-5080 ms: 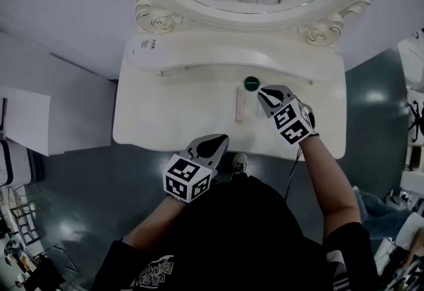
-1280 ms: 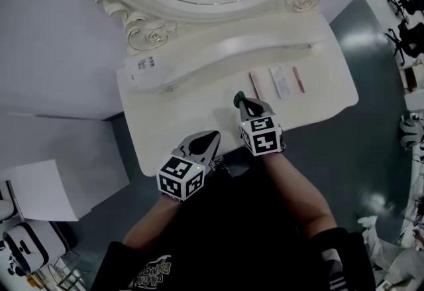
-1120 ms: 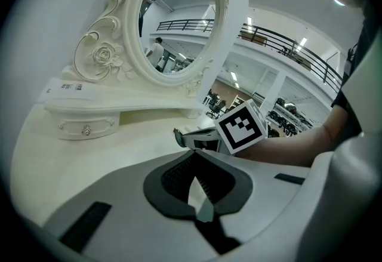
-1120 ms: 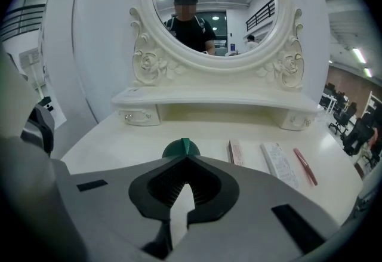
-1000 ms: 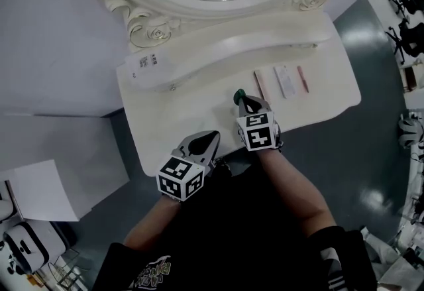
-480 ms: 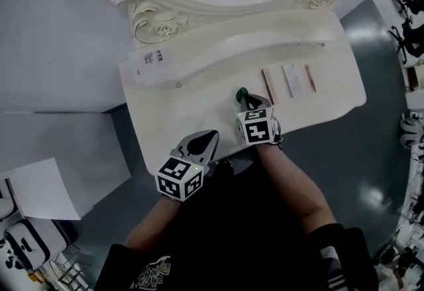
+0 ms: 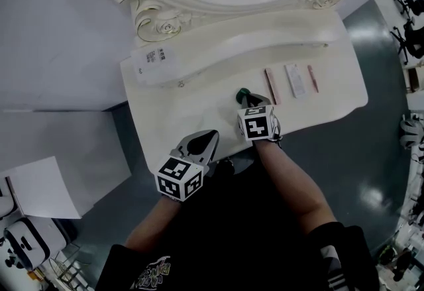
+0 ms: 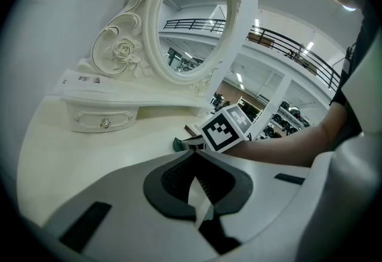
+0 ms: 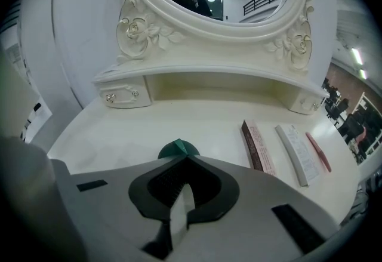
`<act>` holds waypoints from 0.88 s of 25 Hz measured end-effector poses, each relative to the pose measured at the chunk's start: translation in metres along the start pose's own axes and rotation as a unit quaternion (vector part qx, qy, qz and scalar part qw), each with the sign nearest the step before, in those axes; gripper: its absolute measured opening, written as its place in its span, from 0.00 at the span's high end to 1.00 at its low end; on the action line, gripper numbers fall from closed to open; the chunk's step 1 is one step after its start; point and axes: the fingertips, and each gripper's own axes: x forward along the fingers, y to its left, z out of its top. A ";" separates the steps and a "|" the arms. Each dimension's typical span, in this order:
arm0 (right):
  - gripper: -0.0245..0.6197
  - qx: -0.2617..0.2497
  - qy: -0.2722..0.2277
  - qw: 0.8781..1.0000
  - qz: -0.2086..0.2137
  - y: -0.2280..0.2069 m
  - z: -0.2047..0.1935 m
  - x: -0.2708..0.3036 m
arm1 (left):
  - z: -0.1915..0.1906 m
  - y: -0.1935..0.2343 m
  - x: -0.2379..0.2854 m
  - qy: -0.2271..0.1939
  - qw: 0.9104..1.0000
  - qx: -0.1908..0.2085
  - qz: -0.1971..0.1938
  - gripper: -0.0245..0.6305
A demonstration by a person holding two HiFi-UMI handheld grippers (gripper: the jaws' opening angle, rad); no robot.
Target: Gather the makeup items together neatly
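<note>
Head view looks steeply down on a cream bench [image 7: 192,107] with a raised back shelf [image 7: 265,41] and an oval mirror [image 7: 225,1] in a carved frame, set against a white wall. Around it lies a glossy grey-green floor [image 7: 371,150], and a white box [image 7: 36,190] sits on that floor at the left.

The right hand-held gripper [image 7: 248,98] points down at the middle of the bench. Its jaws are closed, with a green round item [image 7: 242,93] caught at their very tips and low over the surface. Just to the right of it lie three slim makeup items side by side and apart from each other: a brownish box [image 7: 269,86], a white box [image 7: 295,79] and a pink stick [image 7: 313,78].

The left hand-held gripper [image 7: 211,135] hangs at the bench's near edge, well apart from the items, with its jaws together and nothing between them.
</note>
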 end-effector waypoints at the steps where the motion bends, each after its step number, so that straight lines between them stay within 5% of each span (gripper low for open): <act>1: 0.92 0.002 0.002 1.000 -0.001 0.000 0.000 0.000 | 0.000 0.000 0.000 0.000 1.000 0.000 0.000 0.95; 18: 0.91 0.017 -0.006 1.000 0.013 0.001 -0.006 0.000 | -0.003 -0.009 -0.004 0.001 1.000 0.008 -0.003 0.95; 20: 0.78 0.028 -0.014 0.999 0.019 0.000 -0.006 -0.001 | -0.005 -0.012 -0.005 0.002 1.000 0.009 -0.004 0.95; 22: 0.77 0.039 -0.024 0.999 0.021 -0.001 -0.004 -0.007 | -0.007 -0.015 -0.005 0.003 1.000 0.011 -0.005 0.95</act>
